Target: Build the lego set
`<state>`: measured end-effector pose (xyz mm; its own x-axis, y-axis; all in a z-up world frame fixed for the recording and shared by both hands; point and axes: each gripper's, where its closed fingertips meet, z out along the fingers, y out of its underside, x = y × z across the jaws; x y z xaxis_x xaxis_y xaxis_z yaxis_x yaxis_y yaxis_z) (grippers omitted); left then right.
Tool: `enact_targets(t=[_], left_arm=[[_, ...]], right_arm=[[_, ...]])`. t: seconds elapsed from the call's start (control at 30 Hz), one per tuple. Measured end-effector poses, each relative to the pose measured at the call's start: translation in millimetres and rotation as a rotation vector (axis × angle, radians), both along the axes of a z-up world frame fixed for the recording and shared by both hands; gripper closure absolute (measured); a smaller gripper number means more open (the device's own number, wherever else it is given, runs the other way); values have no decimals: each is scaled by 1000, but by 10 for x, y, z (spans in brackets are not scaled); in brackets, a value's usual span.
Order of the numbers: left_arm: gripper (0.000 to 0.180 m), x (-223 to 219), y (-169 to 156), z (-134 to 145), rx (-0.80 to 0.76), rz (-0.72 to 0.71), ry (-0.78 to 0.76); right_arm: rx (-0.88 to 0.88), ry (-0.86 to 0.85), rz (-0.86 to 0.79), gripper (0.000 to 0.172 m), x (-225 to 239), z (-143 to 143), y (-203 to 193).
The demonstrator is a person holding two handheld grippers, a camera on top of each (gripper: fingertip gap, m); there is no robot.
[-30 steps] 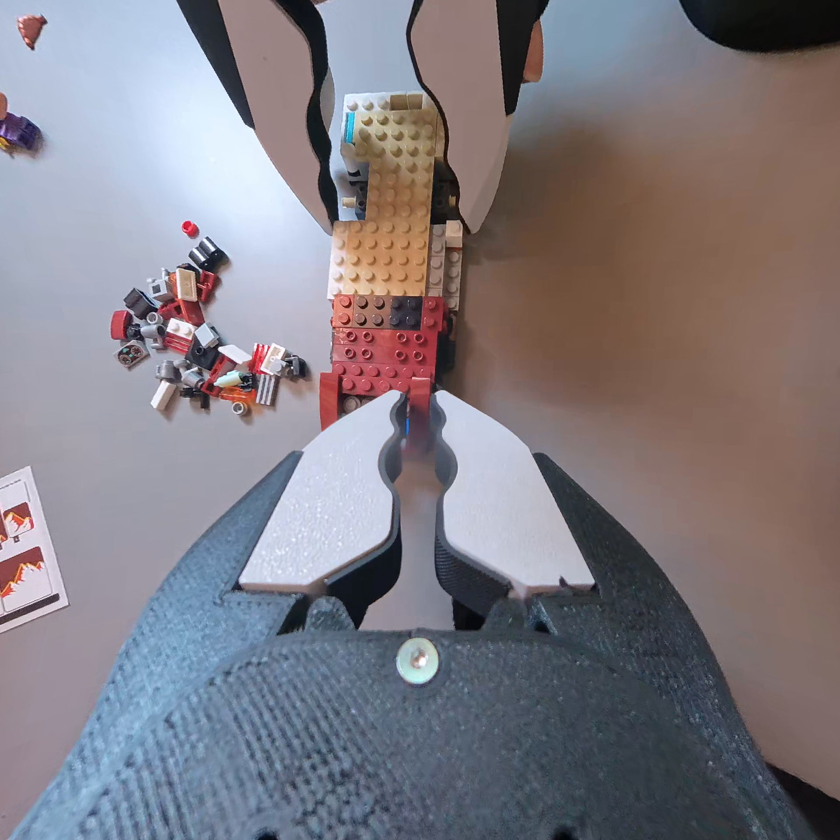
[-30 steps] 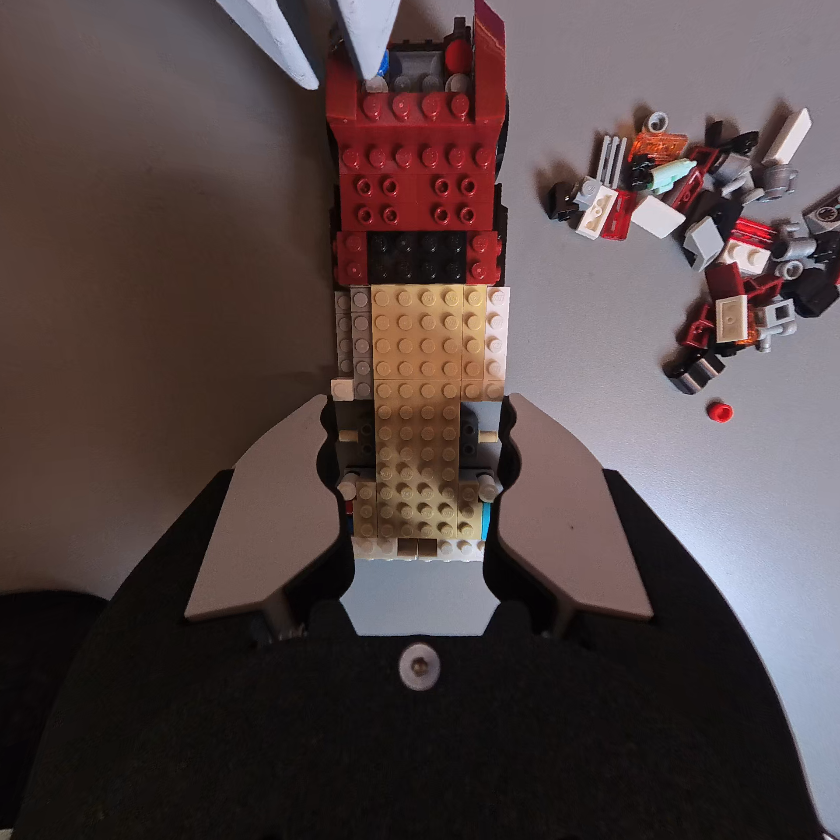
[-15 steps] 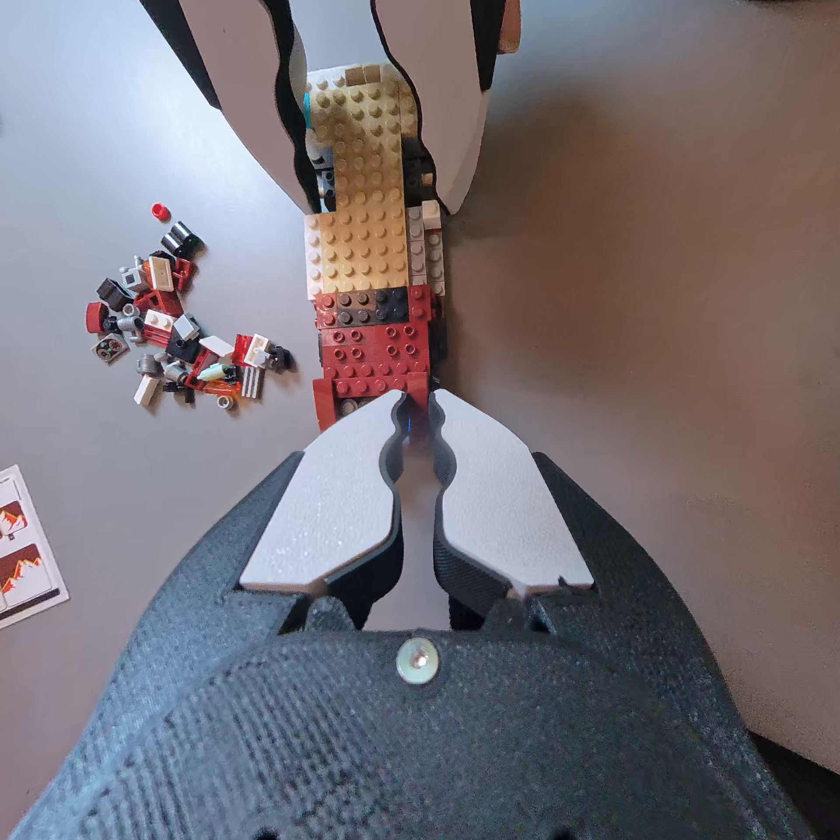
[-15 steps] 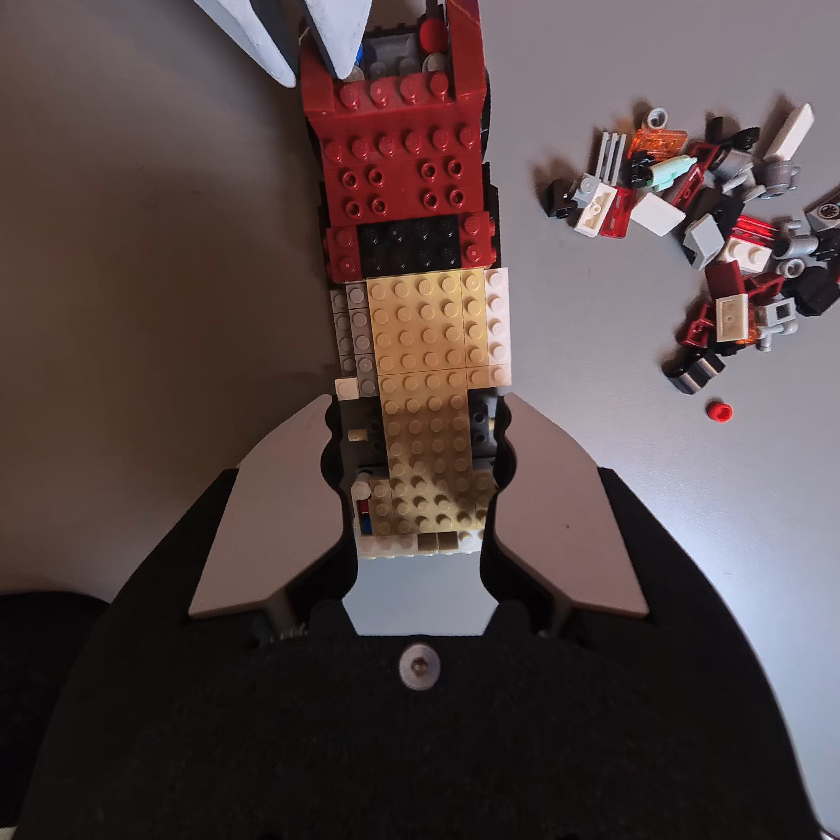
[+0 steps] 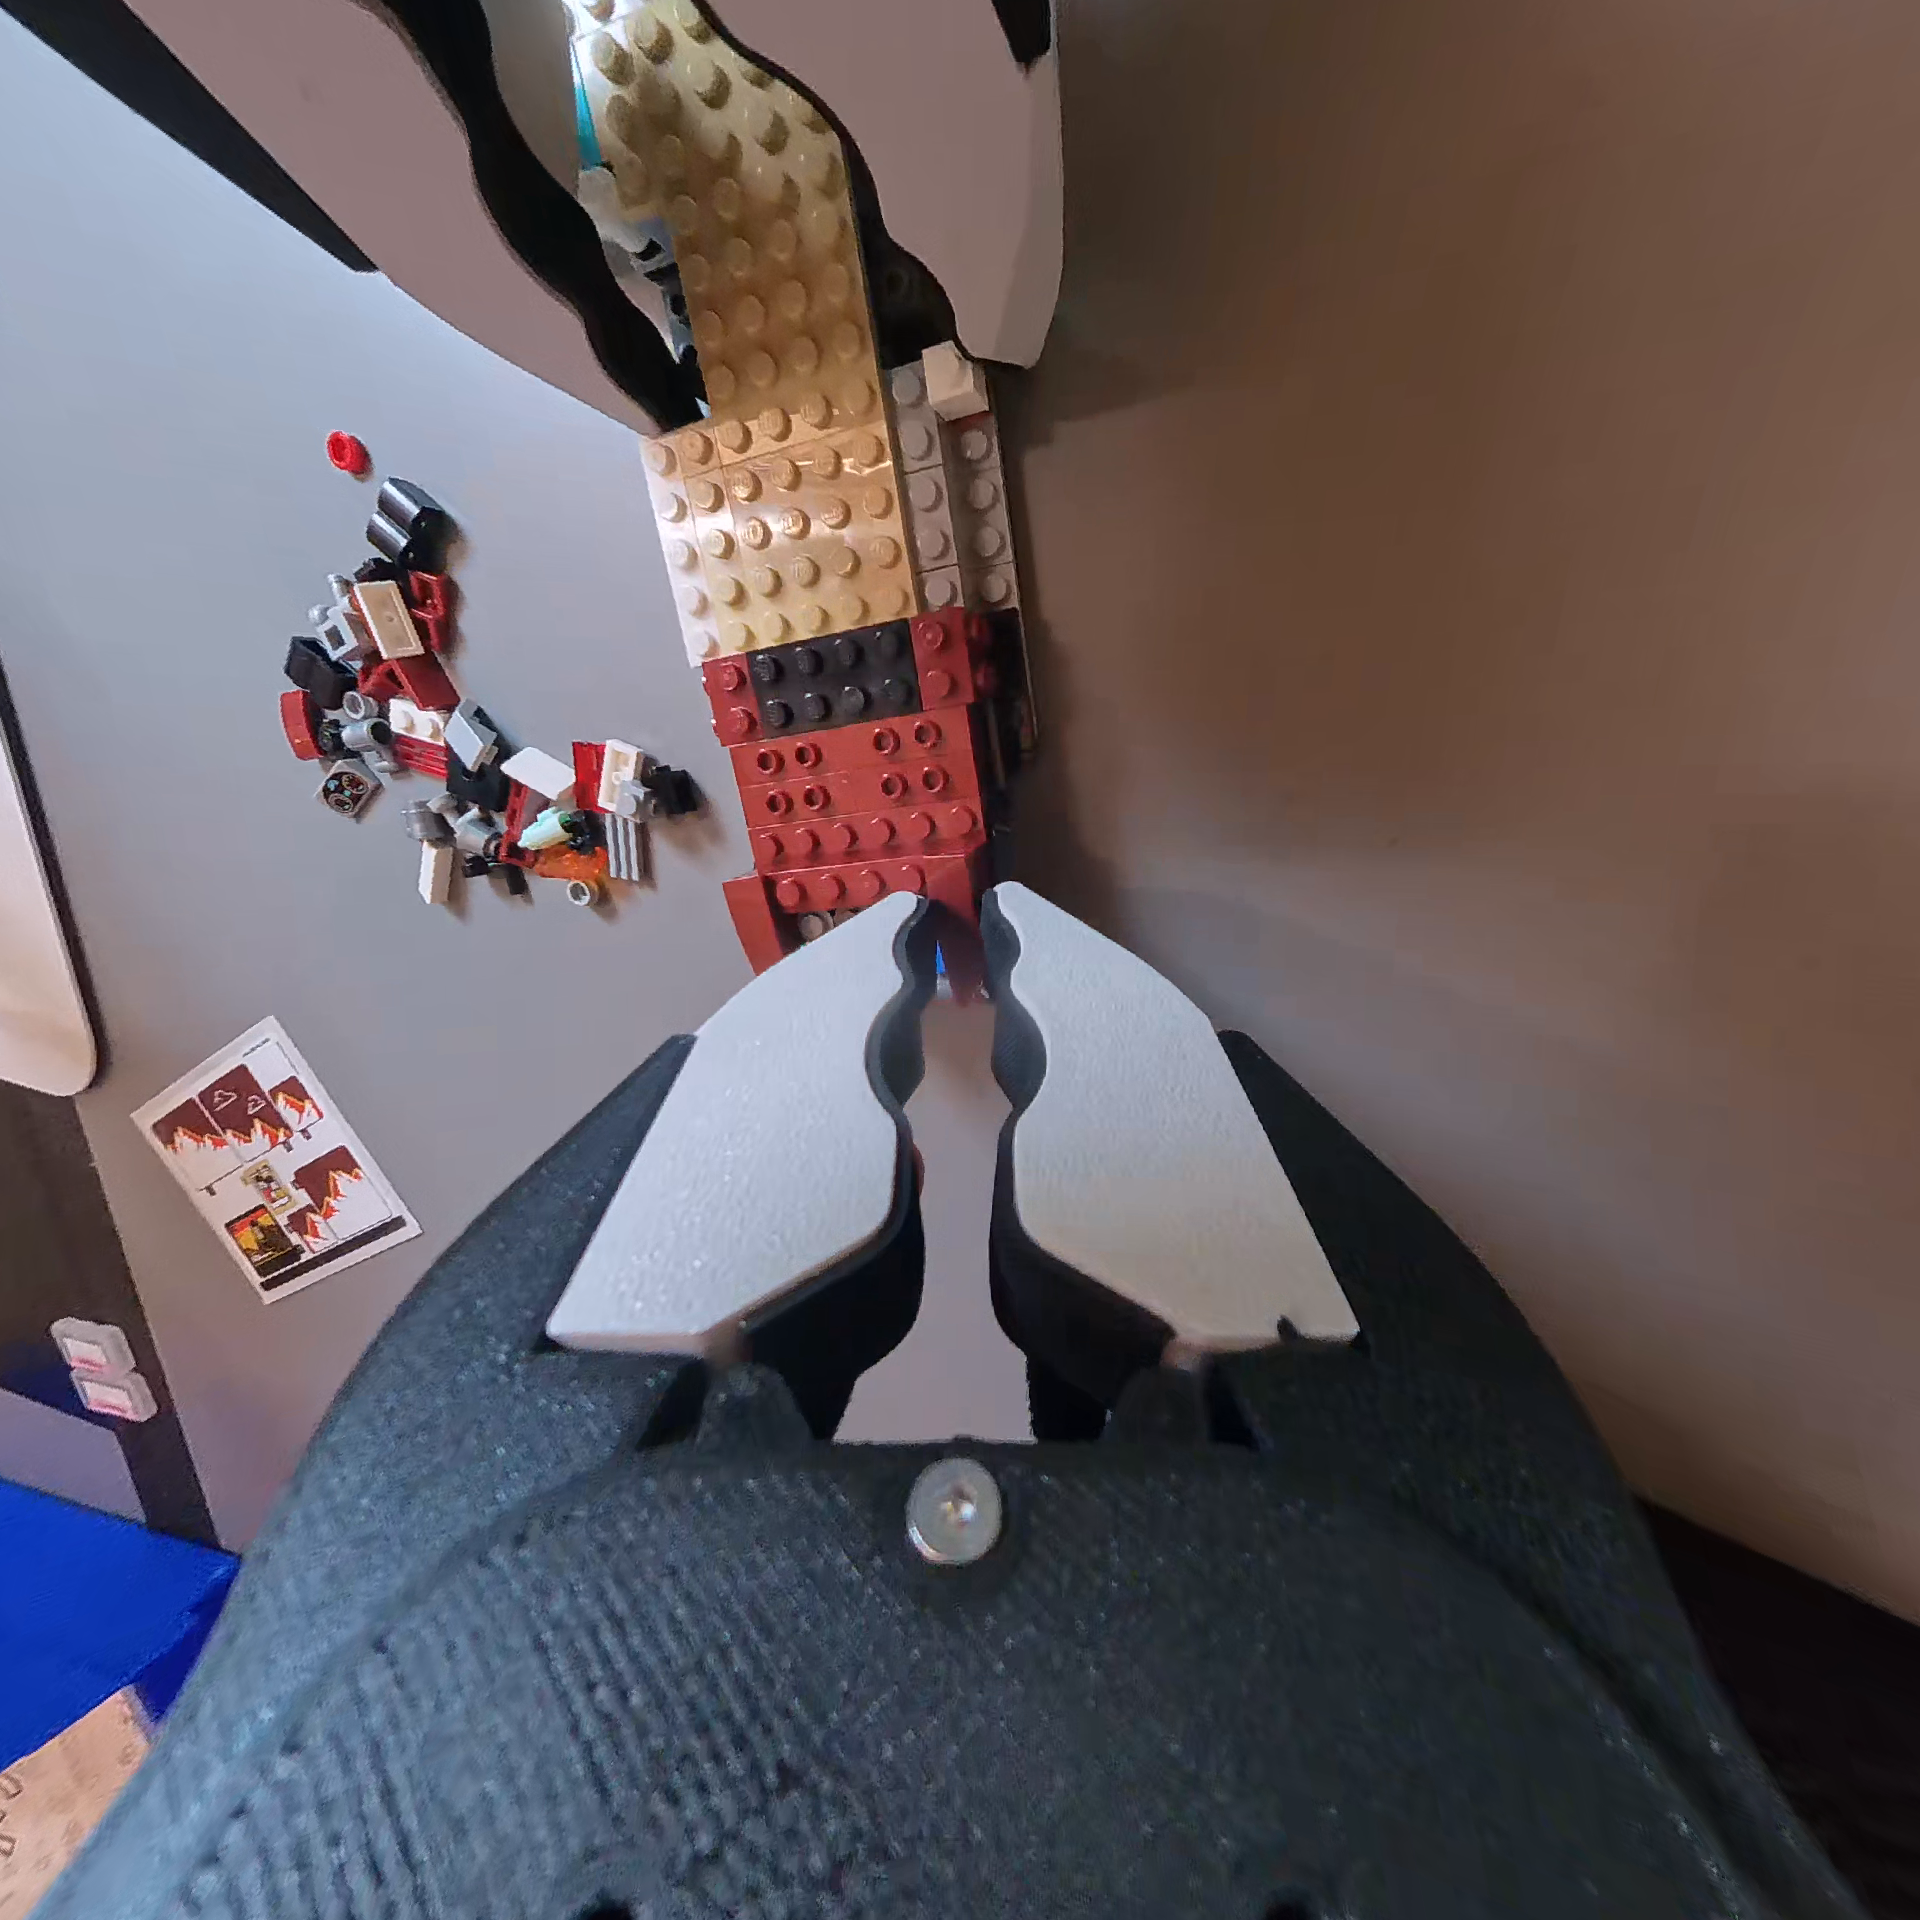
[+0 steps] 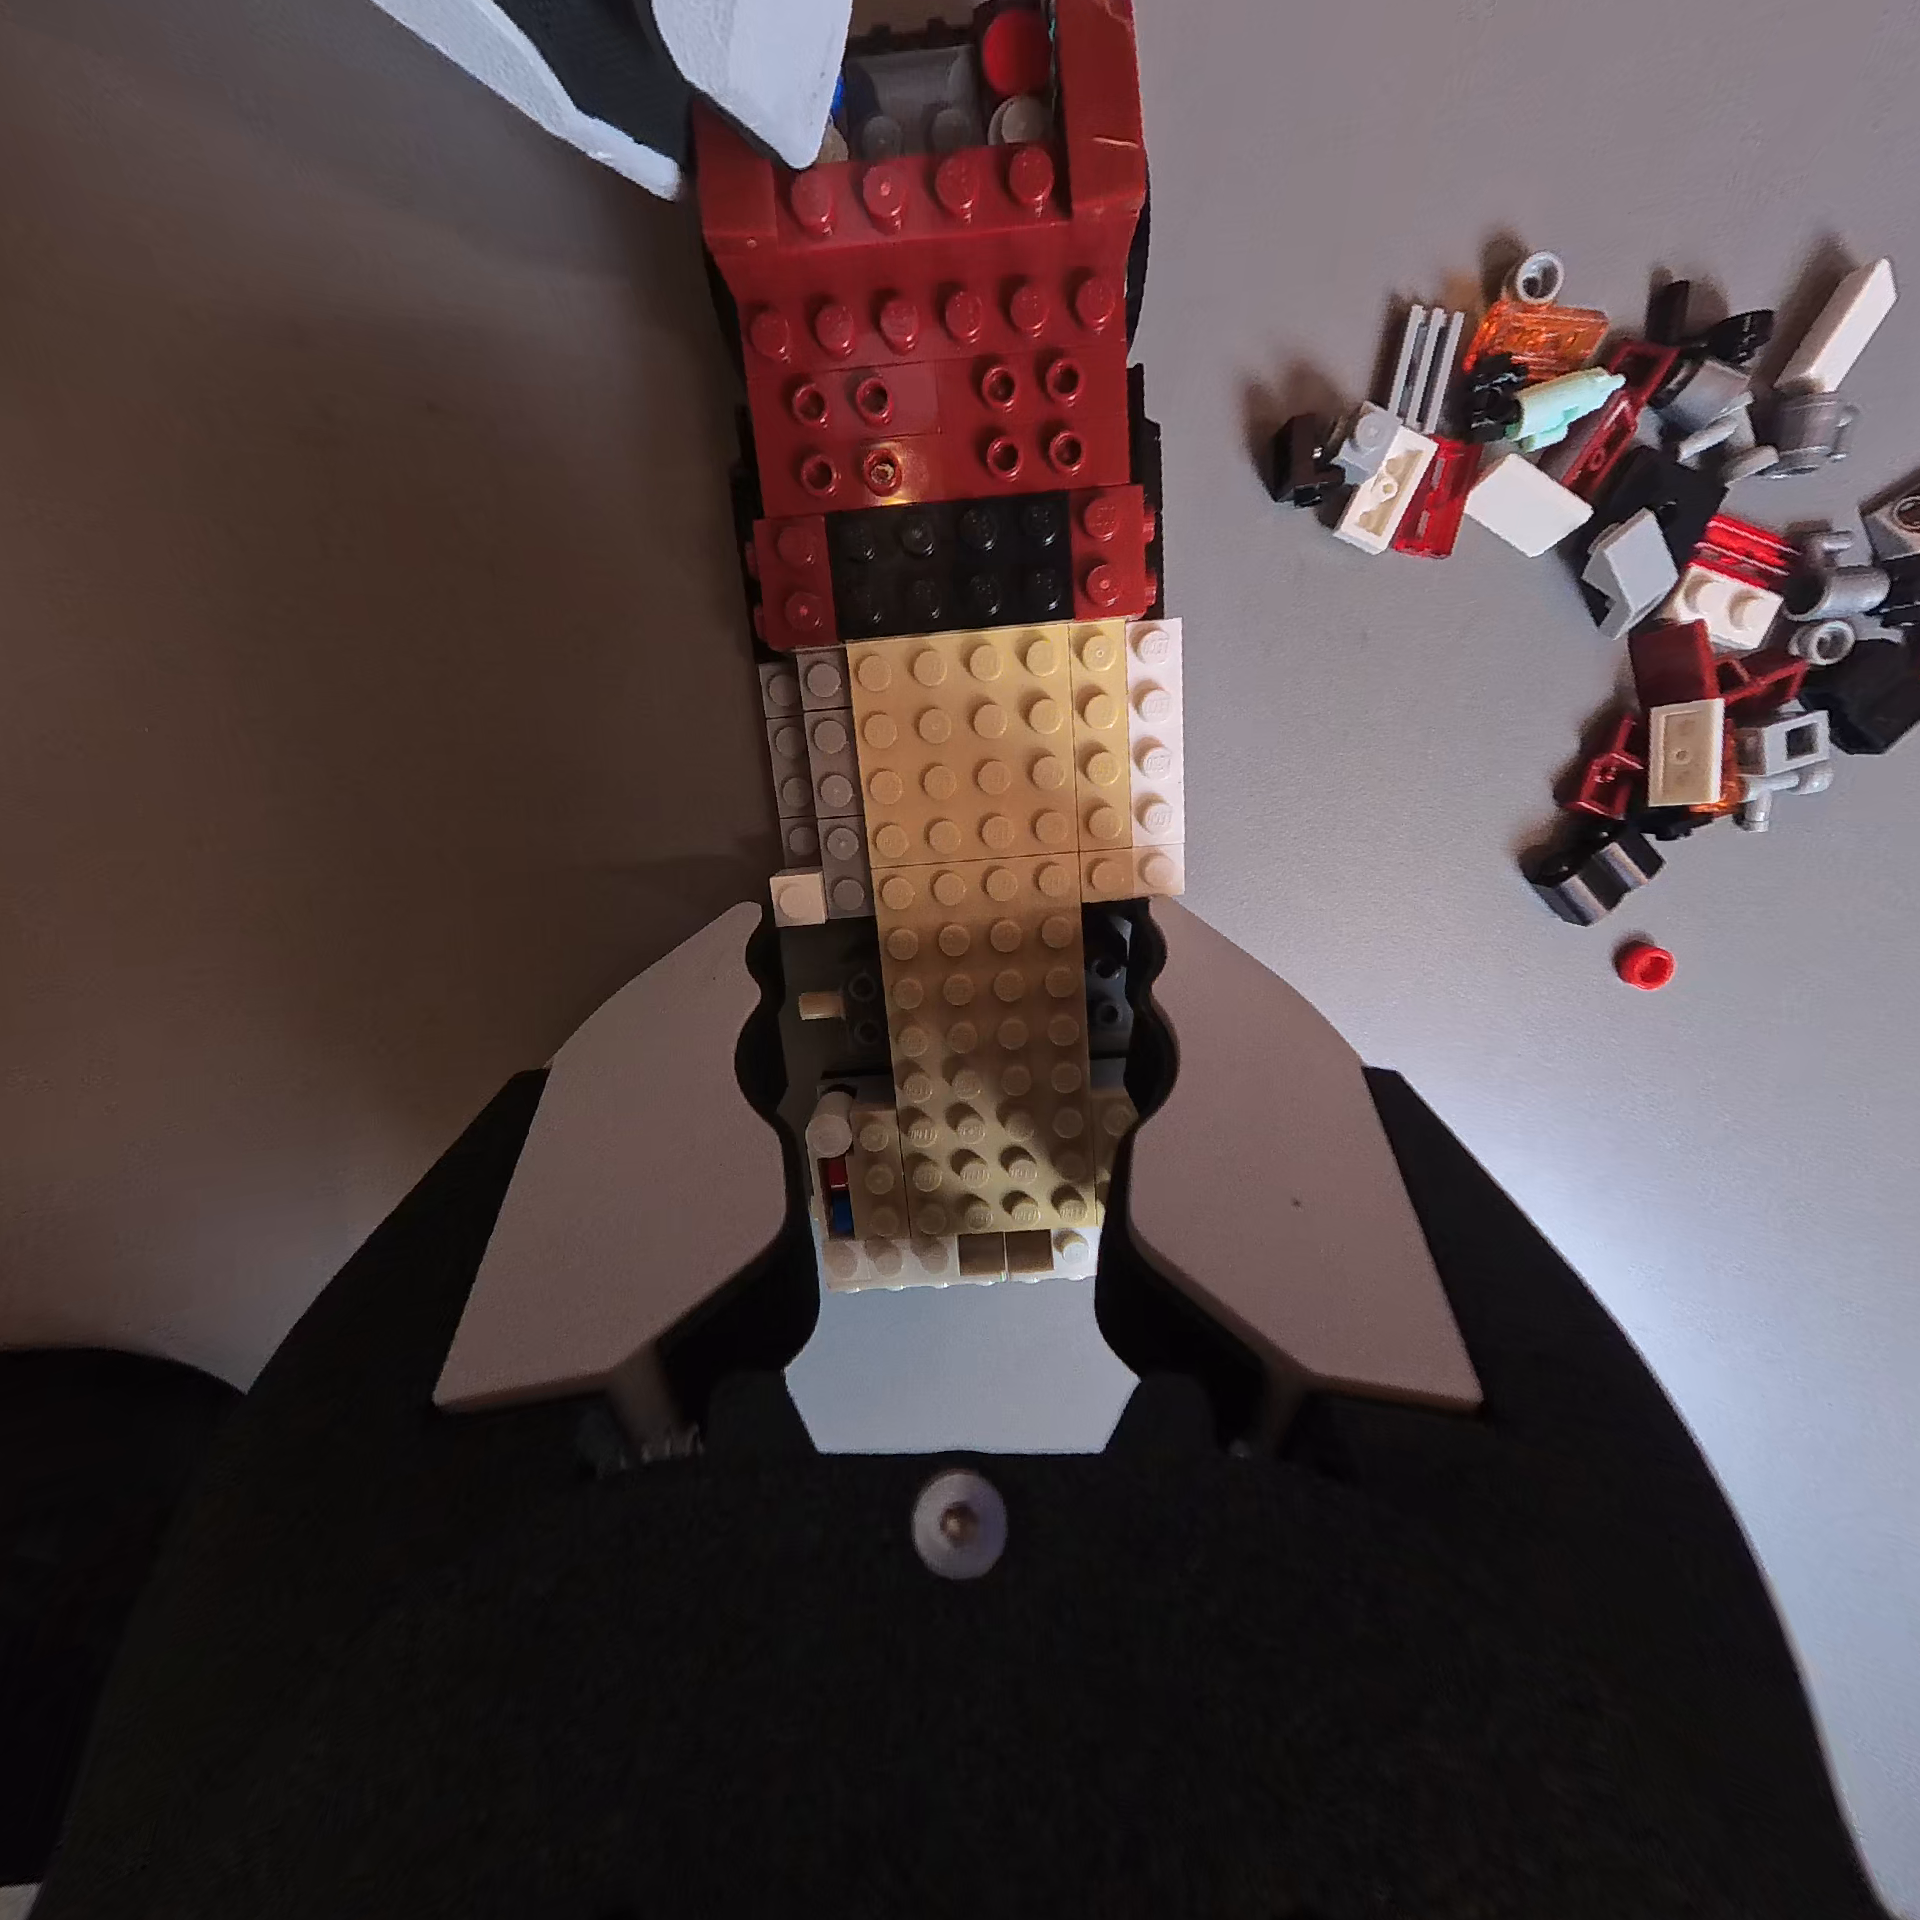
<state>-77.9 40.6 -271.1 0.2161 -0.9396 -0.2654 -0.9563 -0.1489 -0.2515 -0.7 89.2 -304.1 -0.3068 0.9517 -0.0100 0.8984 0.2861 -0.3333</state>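
Note:
A long brick model (image 5: 821, 540) lies between my two grippers, with a dark red nose, a black band and a tan rear. My left gripper (image 5: 954, 914) is shut on a thin dark red wall piece (image 5: 961, 940) at the nose end. Its white fingers (image 6: 769, 83) show at the top of the right wrist view. My right gripper (image 6: 961, 935) is shut on the narrow tan rear of the model (image 6: 977, 748), with both pads against its dark sides. The right gripper's fingers (image 5: 1023, 208) flank that end in the left wrist view.
A pile of small loose bricks (image 5: 457, 727) lies beside the model on the grey table (image 5: 1455, 727); it also shows in the right wrist view (image 6: 1662, 540). A red round stud (image 6: 1647, 961) lies apart. A sticker sheet (image 5: 275, 1158) and a blue box (image 5: 94, 1621) are at the left. The grippers' ends are close to 10 centimetres from one another. Between my right fingertips and the red round stud (image 6: 1647, 961) there is roughly 9 centimetres. It is also in sight in the left wrist view (image 5: 346, 454).
My right fingers closed in onto the tan end. My left gripper turned with the red wall piece still in its grasp, and the model tilted slightly.

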Motion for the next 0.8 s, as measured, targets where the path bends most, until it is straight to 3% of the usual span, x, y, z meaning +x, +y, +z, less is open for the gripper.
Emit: enact_targets(t=[0.13, 0.27, 0.4, 0.5, 0.8], left_arm=[[170, 14, 21, 37, 25, 8, -81], [165, 44, -10, 220, -5, 52, -299], [165, -27, -57, 126, -46, 88, -400], [166, -36, -41, 35, -3, 92, -446], [170, -121, -34, 24, 83, 94, -569]], right_arm=[[-15, 90, -19, 108, -29, 192, -10], [-51, 211, -15, 113, -102, 406, -150], [-122, 315, -2, 133, -301, 517, -370], [-135, 337, -8, 145, -479, 499, -459], [-39, 350, 4, 145, -795, 422, -518]])
